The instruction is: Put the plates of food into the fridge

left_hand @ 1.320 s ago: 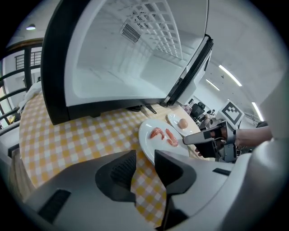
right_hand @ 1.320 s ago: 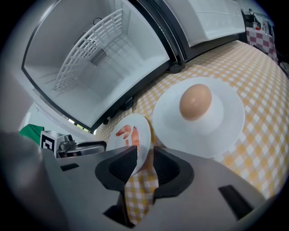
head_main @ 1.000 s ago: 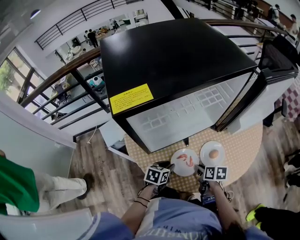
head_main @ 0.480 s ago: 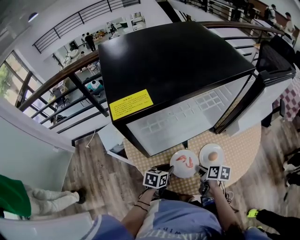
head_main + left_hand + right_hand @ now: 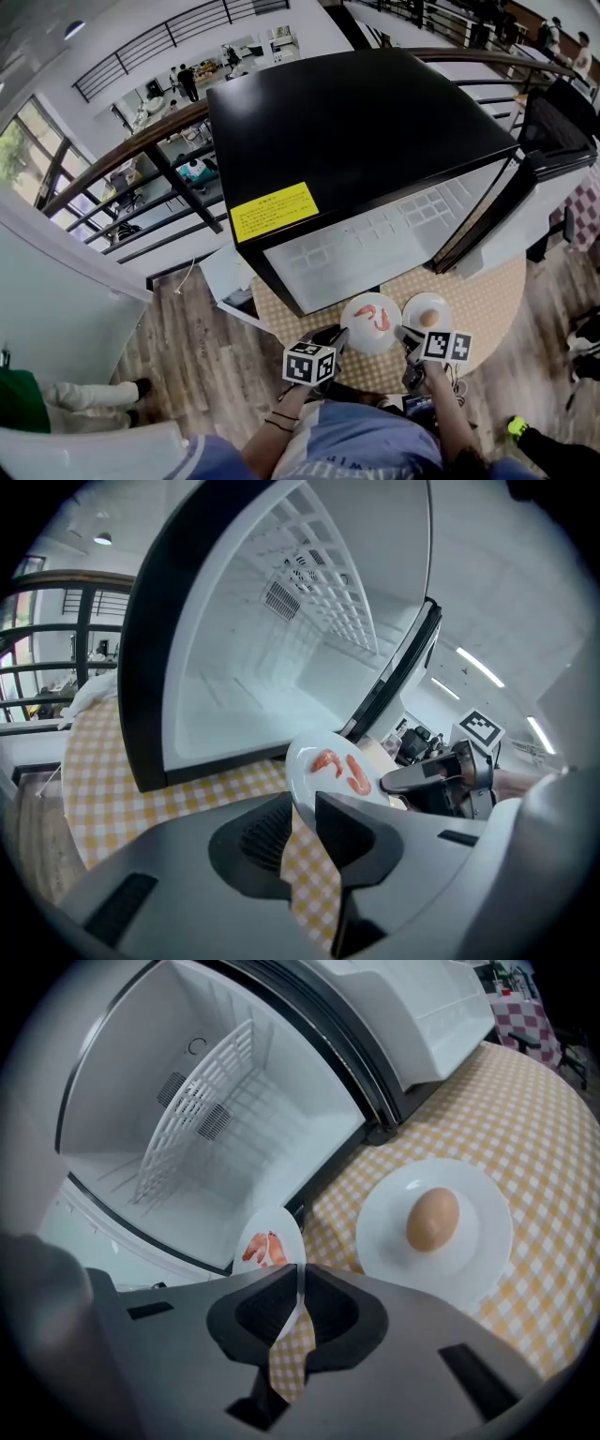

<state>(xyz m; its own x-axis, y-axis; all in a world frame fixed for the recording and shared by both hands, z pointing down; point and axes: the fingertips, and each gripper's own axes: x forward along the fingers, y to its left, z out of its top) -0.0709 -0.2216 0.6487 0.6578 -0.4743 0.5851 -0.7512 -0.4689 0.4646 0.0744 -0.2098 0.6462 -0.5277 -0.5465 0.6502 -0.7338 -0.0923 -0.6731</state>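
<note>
A white plate of shrimp (image 5: 371,321) lies on the yellow checked table in front of the open fridge (image 5: 375,234). Its near rim (image 5: 302,794) sits between the jaws of my left gripper (image 5: 302,806), which are closing and do not look pressed on it. My right gripper (image 5: 300,1283) is shut on the same plate's (image 5: 270,1243) other rim, and it shows in the left gripper view (image 5: 427,778) beside the plate. A second white plate with an egg (image 5: 433,1220) rests on the cloth to the right (image 5: 427,313), untouched.
The fridge's inside is white and bare, with a wire shelf (image 5: 202,1115). Its door (image 5: 525,178) stands open at the right. The round table (image 5: 487,291) is small, with wooden floor around it. A railing (image 5: 141,141) runs behind the fridge.
Both grippers stay at the shrimp plate's rims. The left gripper's marker cube has drifted slightly left and down. A person in green at the left has moved almost out of view.
</note>
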